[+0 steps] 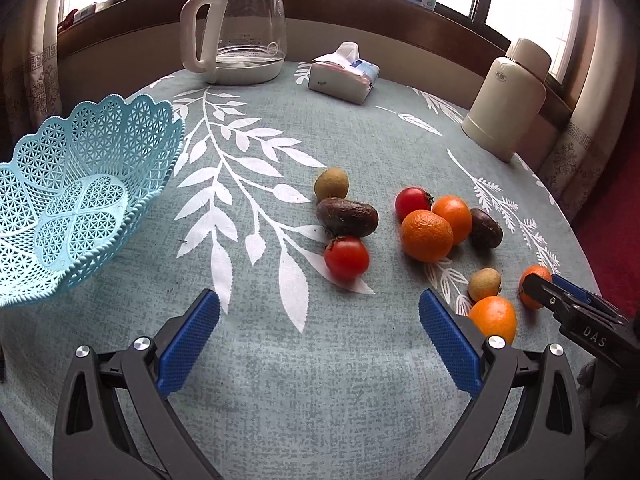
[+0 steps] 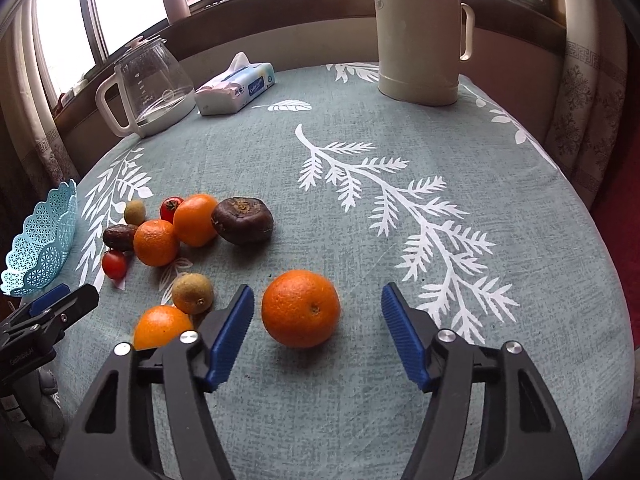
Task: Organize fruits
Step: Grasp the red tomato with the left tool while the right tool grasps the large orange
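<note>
right gripper (image 2: 316, 316) low over the tabletop (image 2: 400, 240), jaws wide apart, lone orange (image 2: 301, 308) sitting between the blue pads (image 2: 234, 332), nearer the left pad but not touching either. just left of that pad: another orange (image 2: 160, 326) w/ a small greenish-brown fruit (image 2: 192, 293) touching it. further back-left, main cluster: two oranges (image 2: 156, 242) side by side, dark brown fruit (image 2: 242, 220) right beside them, a second dark one (image 2: 119, 237), two small tomatoes (image 2: 115, 264), another greenish-brown fruit behind.

left gripper (image 1: 320, 340) also w/ jaws apart, nothing between them, only bare leaf-print cloth. nearest tomato (image 1: 346, 258) ahead of it, well clear of both pads. blue lattice basket (image 1: 60, 208) at far left edge of tabletop, no fruit inside. all fruit lying on the cloth, well apart from the basket.

back of tabletop: glass kettle (image 1: 240, 28), tissue pack (image 1: 344, 76), cream thermos (image 1: 506, 96).
</note>
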A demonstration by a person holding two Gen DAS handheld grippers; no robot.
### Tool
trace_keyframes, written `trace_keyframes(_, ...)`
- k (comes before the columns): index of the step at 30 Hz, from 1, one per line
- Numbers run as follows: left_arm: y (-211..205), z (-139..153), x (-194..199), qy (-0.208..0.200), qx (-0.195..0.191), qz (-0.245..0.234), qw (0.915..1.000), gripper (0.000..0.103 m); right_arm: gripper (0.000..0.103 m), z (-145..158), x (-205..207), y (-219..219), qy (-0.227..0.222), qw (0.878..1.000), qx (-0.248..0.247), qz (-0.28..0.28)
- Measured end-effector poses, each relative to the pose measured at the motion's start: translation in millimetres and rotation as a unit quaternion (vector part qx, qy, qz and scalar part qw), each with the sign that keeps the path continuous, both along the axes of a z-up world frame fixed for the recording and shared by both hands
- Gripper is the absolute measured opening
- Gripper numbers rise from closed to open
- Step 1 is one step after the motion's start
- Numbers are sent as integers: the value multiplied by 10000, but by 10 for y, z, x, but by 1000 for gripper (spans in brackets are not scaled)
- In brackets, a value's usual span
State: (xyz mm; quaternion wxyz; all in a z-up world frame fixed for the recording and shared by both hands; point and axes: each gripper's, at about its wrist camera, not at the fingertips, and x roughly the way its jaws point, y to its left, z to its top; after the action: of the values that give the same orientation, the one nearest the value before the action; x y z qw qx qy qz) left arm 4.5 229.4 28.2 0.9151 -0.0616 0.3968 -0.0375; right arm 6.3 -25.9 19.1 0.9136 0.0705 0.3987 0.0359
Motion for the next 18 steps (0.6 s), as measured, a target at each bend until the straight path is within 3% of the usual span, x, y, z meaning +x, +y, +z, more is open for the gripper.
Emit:
trace_keyframes(4,-51,53,112,-98,108,-60,9999,101,57,-15,14,23,-12,10000,-8,37)
trace_keyframes(6,-79,50,177,-104,139,-122,9998,94,57,-22,19,25,-11,10000,8,50)
trace_keyframes(11,-89,-42,331,85,-96,-263,9996,63,57,-44,26,38,-5,10000,7,70)
trace_keyframes(15,-102,-109,361,91,-89,-266,9996,51,57,-56,16,56,-23,10000,-36,83)
trace_keyframes(16,-110,-113,361,76,-45,-256,9996,41,57,-55,14,62,-32,9999,-52,87)
trace_keyframes(18,-120,-115,356,59,-63,-313,9995,35,57,-57,11,67,-38,9999,-72,94)
